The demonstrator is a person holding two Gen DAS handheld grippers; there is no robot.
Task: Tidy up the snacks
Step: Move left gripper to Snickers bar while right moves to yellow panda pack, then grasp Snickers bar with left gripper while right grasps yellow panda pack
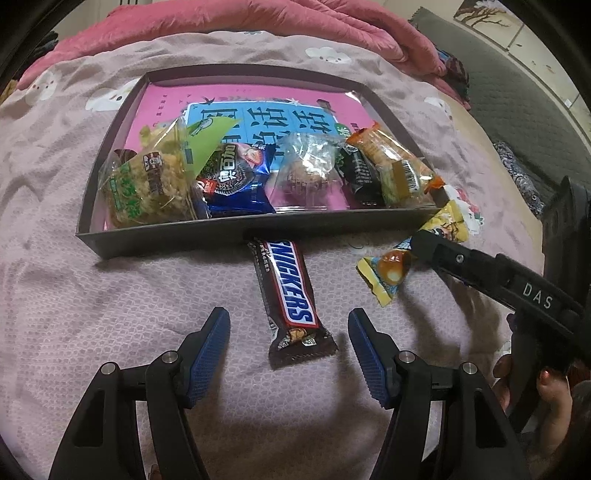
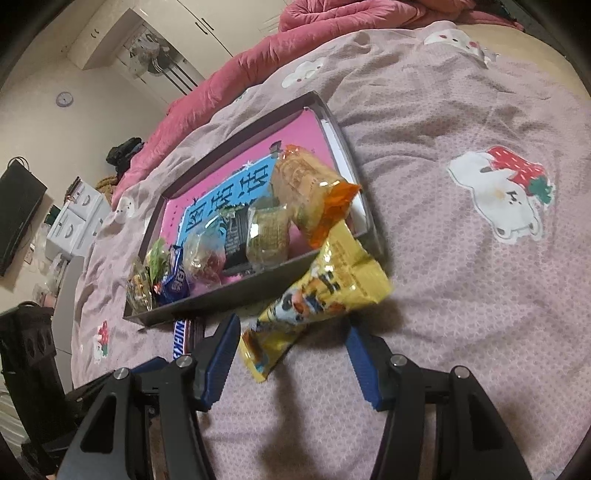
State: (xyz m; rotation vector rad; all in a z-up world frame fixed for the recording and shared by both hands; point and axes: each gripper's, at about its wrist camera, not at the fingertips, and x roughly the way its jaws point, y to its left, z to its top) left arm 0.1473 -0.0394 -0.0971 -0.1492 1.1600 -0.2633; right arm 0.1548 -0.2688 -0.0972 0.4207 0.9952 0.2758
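The left gripper [image 1: 288,345] hangs unclenched astride the Snickers bar [image 1: 290,291], which lies on the bedspread [image 1: 110,314] just before the tray [image 1: 166,232]. Rightward, the right gripper [image 2: 291,354] gapes around the yellow packet's [image 2: 314,295] tail; on soft cloth, closing pads may pinch fabric or skid off slick wrappers

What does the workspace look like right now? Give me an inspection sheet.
Surface: pink bedspread, wrinkled.
Job's things: tray holds several wrapped snacks; chocolate bar and yellow packet lie outside on the bedspread.
Clutter: nothing seen.
Grippers: left gripper open astride the chocolate bar; right gripper open over the yellow packet's near end.
Cables: nothing seen.
Surroundings: red quilt, white drawers.
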